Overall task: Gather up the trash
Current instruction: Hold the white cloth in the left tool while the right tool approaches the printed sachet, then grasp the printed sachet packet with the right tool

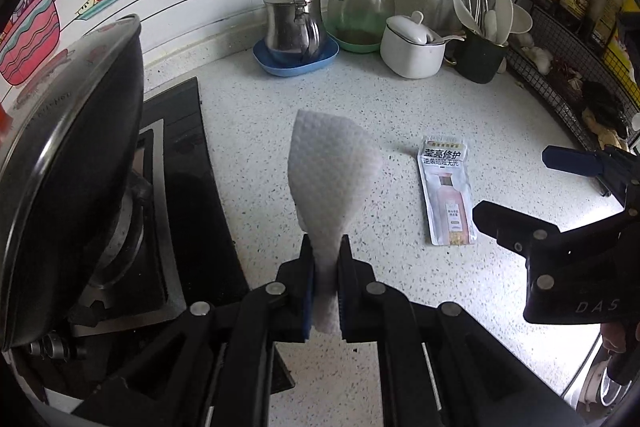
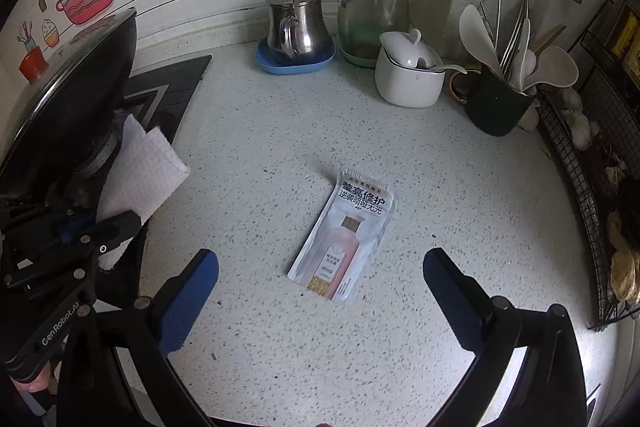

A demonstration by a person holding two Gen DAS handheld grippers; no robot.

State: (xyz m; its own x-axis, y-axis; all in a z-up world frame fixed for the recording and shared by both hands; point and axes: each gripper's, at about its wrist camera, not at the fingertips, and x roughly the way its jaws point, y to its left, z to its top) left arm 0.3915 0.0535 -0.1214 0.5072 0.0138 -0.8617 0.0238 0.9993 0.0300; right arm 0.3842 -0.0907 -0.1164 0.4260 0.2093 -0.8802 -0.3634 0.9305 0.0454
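Now the step in hand looks to be the pick of the sachet (image 2: pixel 345 235), and it will go best if the right gripper (image 2: pixel 320 283) comes down with its jaws straddling the packet across its narrow width — the foil lies flat on the speckled tabletop (image 2: pixel 420 167), so one pad should slide under or catch a long edge rather than press on the printed face. Those jaws stand spread wide and empty; the sachet lies between them and a little ahead, tilted, its torn top pointing away from the jaws. The left gripper (image 1: pixel 326 267) is clenched on a white paper towel (image 1: pixel 330 167), which stands up out of the jaws ahead of them — it should keep clear, off to the left by the black pan (image 1: pixel 80 147) on the stove, so the towel does not drape over the sachet.
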